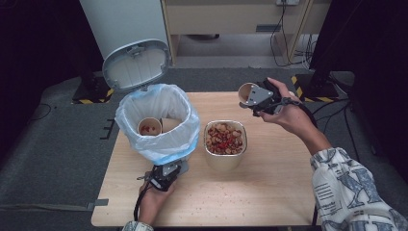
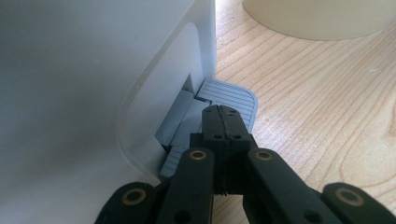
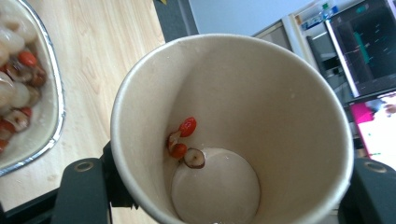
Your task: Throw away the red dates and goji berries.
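A white pedal bin (image 1: 159,147) with a blue-white bag stands at the table's left, its lid (image 1: 136,65) up. Two paper cups (image 1: 149,126) lie inside it, one with red bits. My left gripper (image 1: 174,169) is at the bin's base. In the left gripper view the left gripper (image 2: 222,112) is shut, its tips resting on the grey pedal (image 2: 233,95). My right gripper (image 1: 257,98) hovers over the table's far right, shut on a tilted paper cup (image 1: 246,91). The cup (image 3: 261,93) holds a few food scraps (image 3: 184,142) between the right gripper's (image 3: 229,186) jaws.
A foil tray (image 1: 224,161) of nuts and red berries sits mid-table, right of the bin; its rim (image 3: 58,116) lies left of the held cup. The wooden table (image 1: 269,183) has crumbs near the front. Cables and furniture stand beyond the far edge.
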`<state>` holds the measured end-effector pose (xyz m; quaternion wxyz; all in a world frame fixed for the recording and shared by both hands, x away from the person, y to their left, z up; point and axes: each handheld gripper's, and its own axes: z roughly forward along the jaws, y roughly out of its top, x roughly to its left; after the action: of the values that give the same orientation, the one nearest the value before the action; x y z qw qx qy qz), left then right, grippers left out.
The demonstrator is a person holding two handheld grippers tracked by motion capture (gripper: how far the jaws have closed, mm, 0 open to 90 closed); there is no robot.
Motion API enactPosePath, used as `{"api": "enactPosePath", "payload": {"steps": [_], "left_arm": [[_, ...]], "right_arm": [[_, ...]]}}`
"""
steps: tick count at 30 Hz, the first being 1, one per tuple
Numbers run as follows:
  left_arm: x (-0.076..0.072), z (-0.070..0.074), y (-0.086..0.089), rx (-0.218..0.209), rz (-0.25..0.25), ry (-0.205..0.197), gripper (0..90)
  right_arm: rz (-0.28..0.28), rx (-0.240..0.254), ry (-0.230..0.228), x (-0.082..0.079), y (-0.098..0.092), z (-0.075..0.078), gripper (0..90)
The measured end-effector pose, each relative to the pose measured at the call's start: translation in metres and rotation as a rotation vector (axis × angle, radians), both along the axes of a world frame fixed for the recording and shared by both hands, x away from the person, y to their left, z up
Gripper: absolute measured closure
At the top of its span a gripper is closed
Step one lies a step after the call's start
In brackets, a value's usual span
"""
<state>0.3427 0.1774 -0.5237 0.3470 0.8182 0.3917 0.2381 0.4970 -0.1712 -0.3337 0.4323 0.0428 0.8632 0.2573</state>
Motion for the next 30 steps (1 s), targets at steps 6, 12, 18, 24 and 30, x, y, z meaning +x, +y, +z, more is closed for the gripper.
{"api": "enactPosePath", "payload": {"steps": [6, 12, 18, 24, 30], "left_arm": [[0.000, 0.000, 0.000, 0.003, 0.000, 0.000, 89.9], [0.000, 0.000, 0.000, 0.002, -0.001, 0.000, 90.0], [0.000, 0.000, 0.000, 0.003, -0.001, 0.000, 90.0], [0.000, 0.000, 0.000, 0.005, -0.002, 0.001, 90.0], [0.000, 0.001, 0.001, 0.022, -0.006, 0.003, 90.0]], "right_arm": [[-0.015, 0.090, 0.093, 0.007, -0.010, -0.001, 30.9], [-0.019, 0.169, 0.152, 0.010, -0.016, 0.002, 30.9], [-0.024, 0.233, 0.208, 0.010, -0.020, 0.005, 30.9], [-0.039, 0.339, 0.286, 0.013, -0.027, 0.007, 30.8], [-0.045, 0.389, 0.332, 0.014, -0.031, 0.006, 30.7]]}}
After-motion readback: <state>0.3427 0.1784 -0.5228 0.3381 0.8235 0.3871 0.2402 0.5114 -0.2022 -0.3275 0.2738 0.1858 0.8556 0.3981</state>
